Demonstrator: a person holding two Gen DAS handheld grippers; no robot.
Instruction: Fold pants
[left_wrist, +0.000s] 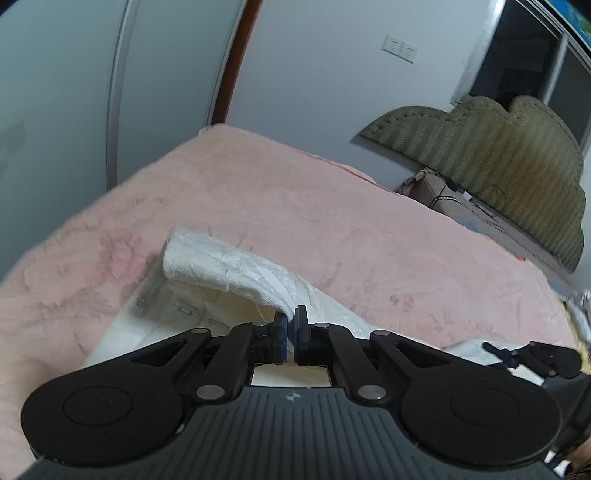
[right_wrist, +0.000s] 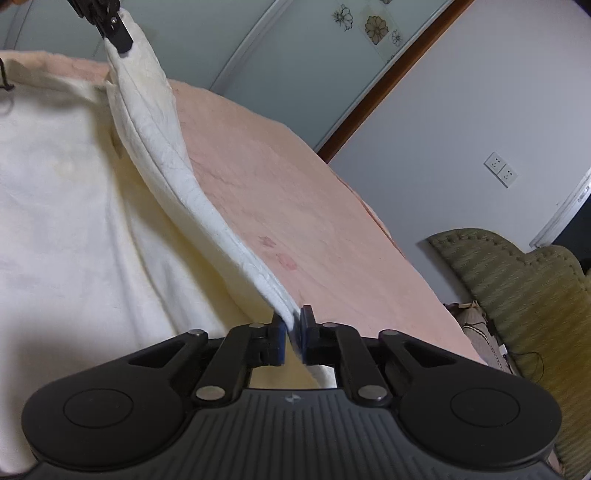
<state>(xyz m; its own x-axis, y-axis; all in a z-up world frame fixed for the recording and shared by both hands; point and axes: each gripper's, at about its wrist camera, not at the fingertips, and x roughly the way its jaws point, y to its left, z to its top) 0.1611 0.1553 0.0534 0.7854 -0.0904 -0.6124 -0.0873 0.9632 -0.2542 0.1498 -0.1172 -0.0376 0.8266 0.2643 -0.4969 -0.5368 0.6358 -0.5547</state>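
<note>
Here, left gripper (left_wrist: 290, 332) pinched shut on the edge of the white pants (left_wrist: 229, 266), raised off the pink blanket (left_wrist: 332, 206). Right gripper (right_wrist: 293, 334) likewise clamped tight on the same edge of cloth, stretched taut between the two. Rest of the pants spread flat over the blanket, one folded end lying further off. Beyond the bed, a green padded headboard (right_wrist: 517, 280) against the pale wall (left_wrist: 314, 74), with wall sockets (right_wrist: 500, 169).

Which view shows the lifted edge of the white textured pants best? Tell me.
The right wrist view: the white textured pants stretch taut between the right gripper and the left gripper. The left wrist view shows only a short, partly blurred stretch beyond its shut pads.
</note>
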